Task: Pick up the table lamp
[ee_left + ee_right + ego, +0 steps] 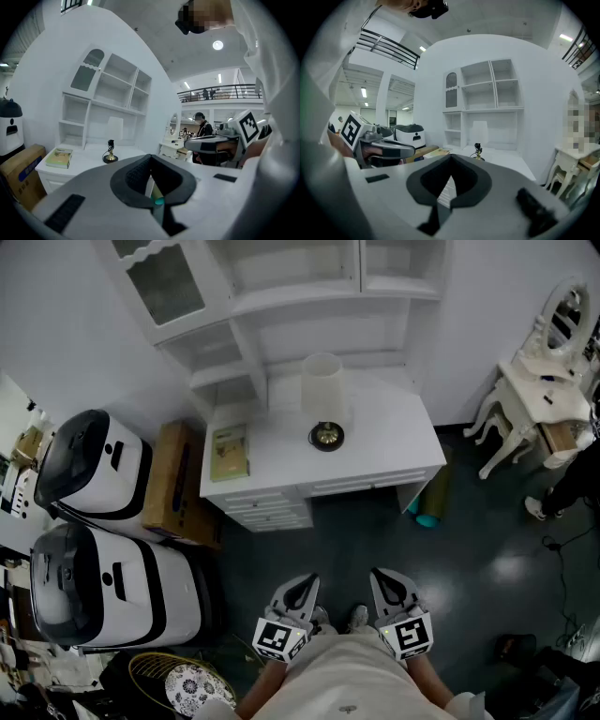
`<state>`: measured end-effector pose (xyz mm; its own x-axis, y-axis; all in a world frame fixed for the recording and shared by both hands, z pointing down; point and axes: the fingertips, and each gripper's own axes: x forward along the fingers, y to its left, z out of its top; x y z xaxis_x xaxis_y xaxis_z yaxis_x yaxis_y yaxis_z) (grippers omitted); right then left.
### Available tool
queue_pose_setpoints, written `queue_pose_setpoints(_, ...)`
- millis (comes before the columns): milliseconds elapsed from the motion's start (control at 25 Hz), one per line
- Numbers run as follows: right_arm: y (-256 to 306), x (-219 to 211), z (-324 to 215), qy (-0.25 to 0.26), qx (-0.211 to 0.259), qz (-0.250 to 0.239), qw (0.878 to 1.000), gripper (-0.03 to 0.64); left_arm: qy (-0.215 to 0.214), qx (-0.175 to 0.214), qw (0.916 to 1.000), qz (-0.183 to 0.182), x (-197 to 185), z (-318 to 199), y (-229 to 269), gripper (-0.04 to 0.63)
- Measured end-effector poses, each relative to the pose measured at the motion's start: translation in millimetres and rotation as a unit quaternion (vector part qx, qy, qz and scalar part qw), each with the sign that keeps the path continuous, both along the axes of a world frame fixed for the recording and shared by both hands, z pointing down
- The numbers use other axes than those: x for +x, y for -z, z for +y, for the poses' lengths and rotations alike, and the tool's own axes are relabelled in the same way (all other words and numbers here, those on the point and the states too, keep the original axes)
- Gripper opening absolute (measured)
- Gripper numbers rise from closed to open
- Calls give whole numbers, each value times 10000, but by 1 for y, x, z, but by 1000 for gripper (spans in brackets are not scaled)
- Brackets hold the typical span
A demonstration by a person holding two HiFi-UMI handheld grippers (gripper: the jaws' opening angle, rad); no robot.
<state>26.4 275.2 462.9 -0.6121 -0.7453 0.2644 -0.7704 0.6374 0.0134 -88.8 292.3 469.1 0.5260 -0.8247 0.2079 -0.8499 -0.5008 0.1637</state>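
Note:
The table lamp (323, 397) stands on the white desk (394, 442), with a white shade over a round dark-and-brass base. In the left gripper view the lamp (111, 153) is small and far ahead, left of centre. The same lamp (478, 151) shows in the right gripper view, straight ahead on the desk. Both grippers are held close to the person's body, well short of the desk. The left gripper (301, 587) and the right gripper (387, 581) are shut and hold nothing. Seen up close, the left gripper (152, 182) has its jaws together, and so does the right gripper (450, 182).
A green book (230, 452) lies on the desk's left part. A white shelf hutch (281, 306) rises behind it. Two white-and-black machines (89, 470) and a cardboard box (178, 486) stand to the left. A teal roll (429, 507) leans under the desk, and a white dressing table (539, 390) stands at the right.

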Motion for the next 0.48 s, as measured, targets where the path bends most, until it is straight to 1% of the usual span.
queue_pose_setpoints(160, 7, -4, -1, 153, 123, -71, 9998, 11, 39, -23, 10000, -9, 2, -2, -2, 8)
queue_pose_setpoints(400, 16, -4, -1, 168, 106, -157, 9997, 11, 146, -2, 9999, -57, 5, 1, 2, 8)
queue_pose_setpoints(480, 16, 0, -1, 140, 77, -279, 9995, 11, 209, -16, 9997, -81, 7, 3, 2, 8)
